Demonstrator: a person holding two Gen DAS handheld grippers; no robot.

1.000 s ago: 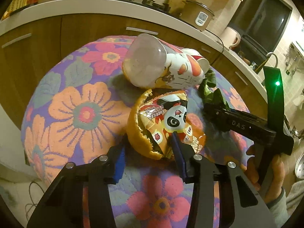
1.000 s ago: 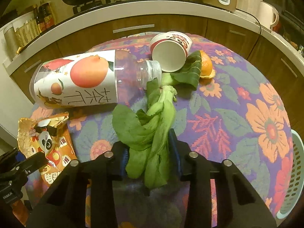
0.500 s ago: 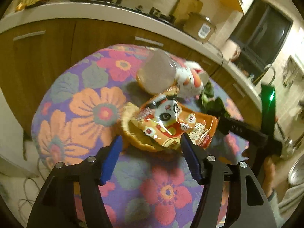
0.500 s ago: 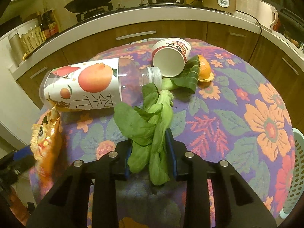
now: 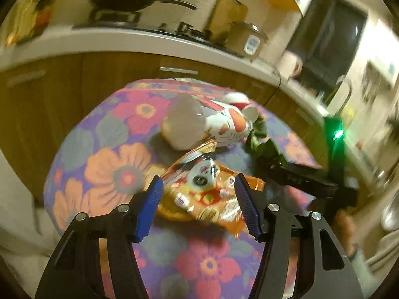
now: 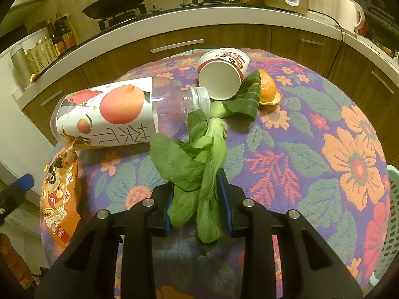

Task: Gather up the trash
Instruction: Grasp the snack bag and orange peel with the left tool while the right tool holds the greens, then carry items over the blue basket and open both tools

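An orange panda snack bag (image 5: 207,194) lies on the flowered round table (image 5: 119,174); it also shows in the right wrist view (image 6: 58,199). My left gripper (image 5: 198,209) is open, its blue pads on either side of the bag, above it. My right gripper (image 6: 198,209) is shut on green leafy vegetables (image 6: 197,172), also seen as a dark clump in the left wrist view (image 5: 261,142). A large plastic bottle (image 6: 119,114) lies on its side. A paper cup (image 6: 222,74) and an orange peel (image 6: 268,89) lie behind it.
A white laundry-style basket (image 6: 389,224) stands at the table's right edge. Wooden cabinets and a counter (image 6: 199,22) with a pan, stove and rice cooker curve behind the table. The right gripper body (image 5: 304,177) crosses the left wrist view.
My left gripper has opened and pulled up and back from the snack bag, which has flattened out over the peel beneath it. My right gripper stays closed on the greens.
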